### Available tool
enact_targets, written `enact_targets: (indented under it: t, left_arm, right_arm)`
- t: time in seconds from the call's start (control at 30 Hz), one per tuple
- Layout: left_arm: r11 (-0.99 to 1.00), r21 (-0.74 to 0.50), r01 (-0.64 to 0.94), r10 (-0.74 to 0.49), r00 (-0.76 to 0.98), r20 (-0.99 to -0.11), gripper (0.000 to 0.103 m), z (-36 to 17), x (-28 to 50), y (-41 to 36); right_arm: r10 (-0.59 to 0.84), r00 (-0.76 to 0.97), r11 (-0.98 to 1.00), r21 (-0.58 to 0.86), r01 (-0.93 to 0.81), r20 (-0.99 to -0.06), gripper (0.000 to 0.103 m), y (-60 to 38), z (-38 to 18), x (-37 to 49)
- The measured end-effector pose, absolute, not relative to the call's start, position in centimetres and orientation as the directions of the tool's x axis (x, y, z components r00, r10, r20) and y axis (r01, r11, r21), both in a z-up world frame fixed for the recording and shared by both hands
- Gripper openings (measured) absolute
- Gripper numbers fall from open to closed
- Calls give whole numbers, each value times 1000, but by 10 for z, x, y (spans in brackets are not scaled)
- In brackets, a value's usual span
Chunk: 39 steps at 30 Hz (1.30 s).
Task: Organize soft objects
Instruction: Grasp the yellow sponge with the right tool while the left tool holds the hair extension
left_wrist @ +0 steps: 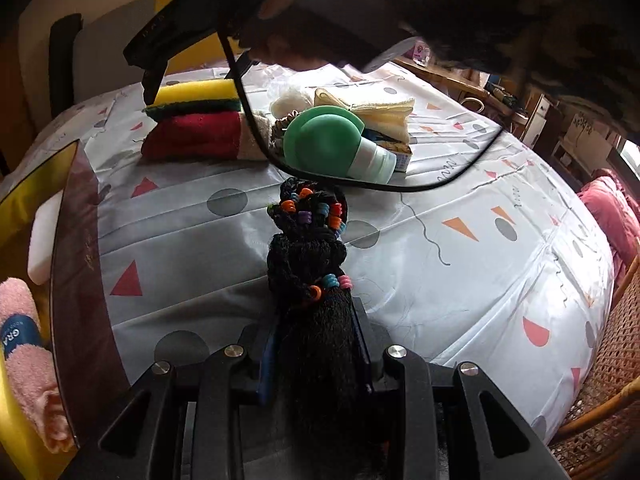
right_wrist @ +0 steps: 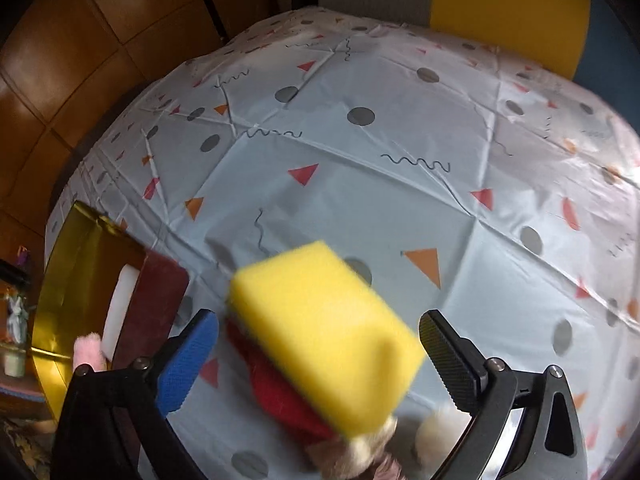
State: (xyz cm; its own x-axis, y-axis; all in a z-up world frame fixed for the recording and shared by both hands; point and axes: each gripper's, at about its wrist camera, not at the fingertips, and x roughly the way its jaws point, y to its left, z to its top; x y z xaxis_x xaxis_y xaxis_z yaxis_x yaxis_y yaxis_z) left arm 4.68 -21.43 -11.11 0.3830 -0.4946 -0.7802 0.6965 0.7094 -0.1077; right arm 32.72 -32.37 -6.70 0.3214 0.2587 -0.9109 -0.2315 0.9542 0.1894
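Hovering over the pile, the right gripper [right_wrist: 318,354] stands at full spread, its blue and black pads well clear of either flank of the yellow sponge [right_wrist: 326,338]; nothing is gripped. The sponge lies directly between and beneath the jaws, its long axis running from 10 o'clock to 4 o'clock in the right wrist view, skewed to the line between the pads. It rests on a red knitted item [right_wrist: 280,394]. Judgement: the right hand is far the nearer, and a roll of the wrist looks needed to square the pads to the sponge's long sides.

The left gripper [left_wrist: 316,352] is clamped narrowly on a black beaded mesh bundle [left_wrist: 310,264], which projects toward 12 o'clock above the patterned tablecloth [left_wrist: 460,264].

Count:
- yellow sponge, one;
- red knitted item, one;
- green silicone bottle [left_wrist: 324,146], one;
- cream folded cloth [left_wrist: 384,114], one;
- gold box [right_wrist: 76,264], one, at 9 o'clock, holding one white block [right_wrist: 120,296] and one pink rolled towel [left_wrist: 24,344].

The box is the presumed destination.
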Motion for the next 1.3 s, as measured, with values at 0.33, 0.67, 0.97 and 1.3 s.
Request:
enact_targets:
  t: [0.33,0.67,0.97,1.3]
  left_arm:
    - [706,-115,699,-502,380,-777,31,-111,50,-217]
    - [729,-119,674,-478,377,-793,28,-100,48,-216]
    - [736,-149,660,-512,400,-761,28,-68,31,-196]
    - [781,-231,580,-537,436,-722,28,-25,29,-139]
  right_arm:
    - [331,309,927,247,-282,-891,79,-315,-65,318]
    - [248,502,964,158,-216,-829,78,-333,20,227]
    - [158,545,973,225,58,-823,79,-389,1,95]
    - [76,407,982,138,127,-910,79,-365,-84,60]
